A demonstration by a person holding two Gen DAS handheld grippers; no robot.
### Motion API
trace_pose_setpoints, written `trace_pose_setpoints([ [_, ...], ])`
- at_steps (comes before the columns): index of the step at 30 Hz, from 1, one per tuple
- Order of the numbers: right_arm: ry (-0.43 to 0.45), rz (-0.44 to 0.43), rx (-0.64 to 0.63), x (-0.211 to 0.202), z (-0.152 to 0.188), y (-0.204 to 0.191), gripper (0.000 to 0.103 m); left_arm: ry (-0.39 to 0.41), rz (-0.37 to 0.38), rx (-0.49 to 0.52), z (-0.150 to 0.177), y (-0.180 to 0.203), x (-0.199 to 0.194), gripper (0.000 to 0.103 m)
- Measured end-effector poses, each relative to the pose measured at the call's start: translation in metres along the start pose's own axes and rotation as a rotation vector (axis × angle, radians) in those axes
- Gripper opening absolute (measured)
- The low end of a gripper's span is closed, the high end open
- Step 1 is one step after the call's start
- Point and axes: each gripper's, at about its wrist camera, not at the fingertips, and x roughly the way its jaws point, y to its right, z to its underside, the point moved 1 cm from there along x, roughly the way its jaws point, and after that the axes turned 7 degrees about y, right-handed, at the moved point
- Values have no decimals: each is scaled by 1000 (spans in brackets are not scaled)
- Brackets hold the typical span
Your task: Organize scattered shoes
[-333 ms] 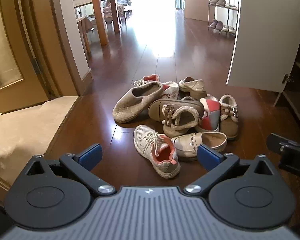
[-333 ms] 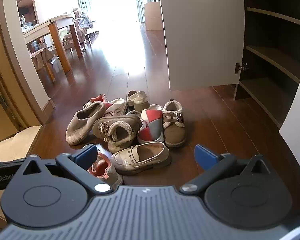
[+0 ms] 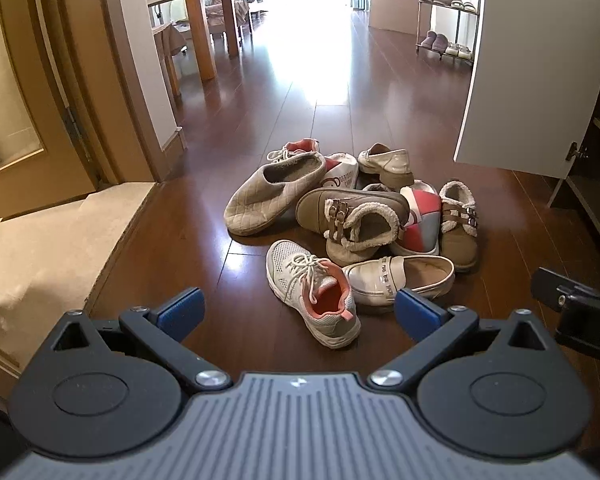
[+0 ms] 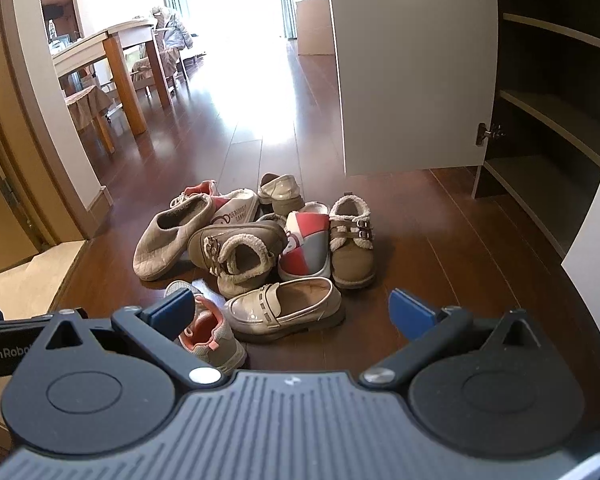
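Both claws are hanging over the dark wood floor (image 3: 228, 128) with nothing in them. The left gripper (image 3: 298, 312) is holding its blue pads spread wide apart, and the white-and-pink sneaker (image 3: 314, 288) is lying just ahead of it, between the two pads as the camera sees it. The right gripper (image 4: 290, 310) is likewise gaping wide, with the cream loafer (image 4: 286, 306) lying on the floor straight ahead of its opening.

Beyond both claws the pile of shoes (image 3: 352, 216) is sitting in a heap: a grey slipper (image 3: 274, 192) is leaning at the far left, a fleece-lined brown boot (image 4: 236, 250) is lying on its side in the middle, and its mate (image 4: 352, 246) is standing upright to the right.

Ahead and to the right of the right claw, the shoe cabinet (image 4: 556, 128) is standing with its white door (image 4: 412, 68) swung open; its dark shelves are showing no shoes. Far beyond the left claw, a wire rack (image 3: 446, 16) is holding several pairs.
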Motion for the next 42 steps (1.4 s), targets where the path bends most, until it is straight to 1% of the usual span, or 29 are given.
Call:
trace_pose_setpoints([
  [2, -2, 0, -1, 2, -1, -1, 102, -2, -6, 7, 2, -3, 3, 102],
  [3, -3, 3, -2, 4, -1, -1, 102, -6, -17, 12, 2, 4, 4, 102],
  [7, -5, 6, -3, 7, -1, -2, 102, -12, -16, 4, 0, 0, 6, 102],
  [9, -24, 1, -37, 15, -1, -12, 102, -12, -21, 4, 1, 1, 6, 102],
  [13, -39, -5, -38, 22, -3, -14, 102, -17, -24, 4, 0, 1, 6, 102],
  [22, -43, -14, -41, 22, -5, -19, 102, -23, -33, 10, 3, 2, 9, 102],
  [36, -16, -17, -53, 19, -10, -19, 102, -9, -44, 17, 6, 2, 5, 102],
  [40, -3, -21, -57, 15, -12, -18, 102, 10, -62, 9, 5, 1, -4, 102],
  [42, 15, -26, -62, 7, -13, -22, 102, 12, -84, 11, 1, 4, -14, 102],
])
